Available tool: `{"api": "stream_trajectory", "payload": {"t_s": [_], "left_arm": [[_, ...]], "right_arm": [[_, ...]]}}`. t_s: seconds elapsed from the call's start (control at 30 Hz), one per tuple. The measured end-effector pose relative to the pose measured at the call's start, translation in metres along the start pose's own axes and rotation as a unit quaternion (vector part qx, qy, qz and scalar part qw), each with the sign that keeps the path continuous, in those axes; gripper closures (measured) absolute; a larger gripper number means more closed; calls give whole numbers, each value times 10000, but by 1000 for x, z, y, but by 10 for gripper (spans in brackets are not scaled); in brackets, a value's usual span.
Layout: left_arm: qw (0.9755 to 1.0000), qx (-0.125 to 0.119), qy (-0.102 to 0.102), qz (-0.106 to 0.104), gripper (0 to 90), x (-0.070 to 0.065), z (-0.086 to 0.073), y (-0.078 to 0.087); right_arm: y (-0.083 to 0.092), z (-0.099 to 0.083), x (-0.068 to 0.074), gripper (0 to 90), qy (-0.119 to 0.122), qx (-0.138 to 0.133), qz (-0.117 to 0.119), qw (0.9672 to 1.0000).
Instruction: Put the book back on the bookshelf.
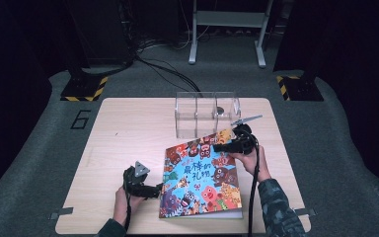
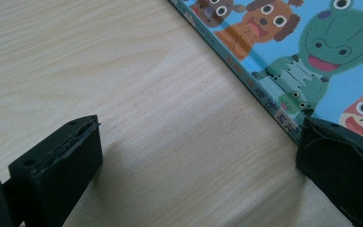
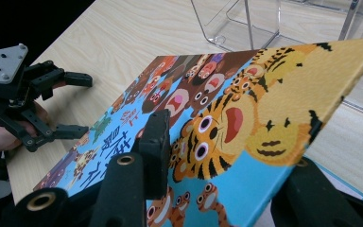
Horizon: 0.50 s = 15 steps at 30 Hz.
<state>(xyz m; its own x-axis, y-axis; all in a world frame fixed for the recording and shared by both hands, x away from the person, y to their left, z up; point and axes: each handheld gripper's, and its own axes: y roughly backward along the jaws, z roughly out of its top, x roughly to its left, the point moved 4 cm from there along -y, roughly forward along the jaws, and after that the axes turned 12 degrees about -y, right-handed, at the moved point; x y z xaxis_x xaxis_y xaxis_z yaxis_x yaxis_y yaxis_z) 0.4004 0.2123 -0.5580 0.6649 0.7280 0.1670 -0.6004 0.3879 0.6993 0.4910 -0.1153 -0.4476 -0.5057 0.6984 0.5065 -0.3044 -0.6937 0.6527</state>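
Now right gripper [image 1: 216,146] on book cover [image 1: 202,175]

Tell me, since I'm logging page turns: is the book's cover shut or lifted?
Lifted. The right tool is shut on the cover, whose far corner is raised off the table.

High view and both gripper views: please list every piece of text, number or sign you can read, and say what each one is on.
"6": large dark numeral on the grey floor mat left of the table.
Picture book cover: large white Chinese title characters, too blurred to quote reliably.
Book spine in the left gripper view: small Chinese characters, too small to read.
Yellow-black hazard stripes: a marking, no words.
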Motion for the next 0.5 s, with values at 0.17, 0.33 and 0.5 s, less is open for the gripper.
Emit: {"api": "stream_trajectory", "payload": {"t_s": [0.17,0.33,0.5], "left_arm": [[9999,17,21,-127,11,1,-1,1],[9994,-177,252,-180,12,2,-1,1],[9991,-231,247,-239,10,4,-2,2]], "right_arm": [[1,0,1,596,125,-71,-24,9999],[1,2,5,596,259,-84,10,9996],[0,4,8,595,375,-70,31,9993]]}}
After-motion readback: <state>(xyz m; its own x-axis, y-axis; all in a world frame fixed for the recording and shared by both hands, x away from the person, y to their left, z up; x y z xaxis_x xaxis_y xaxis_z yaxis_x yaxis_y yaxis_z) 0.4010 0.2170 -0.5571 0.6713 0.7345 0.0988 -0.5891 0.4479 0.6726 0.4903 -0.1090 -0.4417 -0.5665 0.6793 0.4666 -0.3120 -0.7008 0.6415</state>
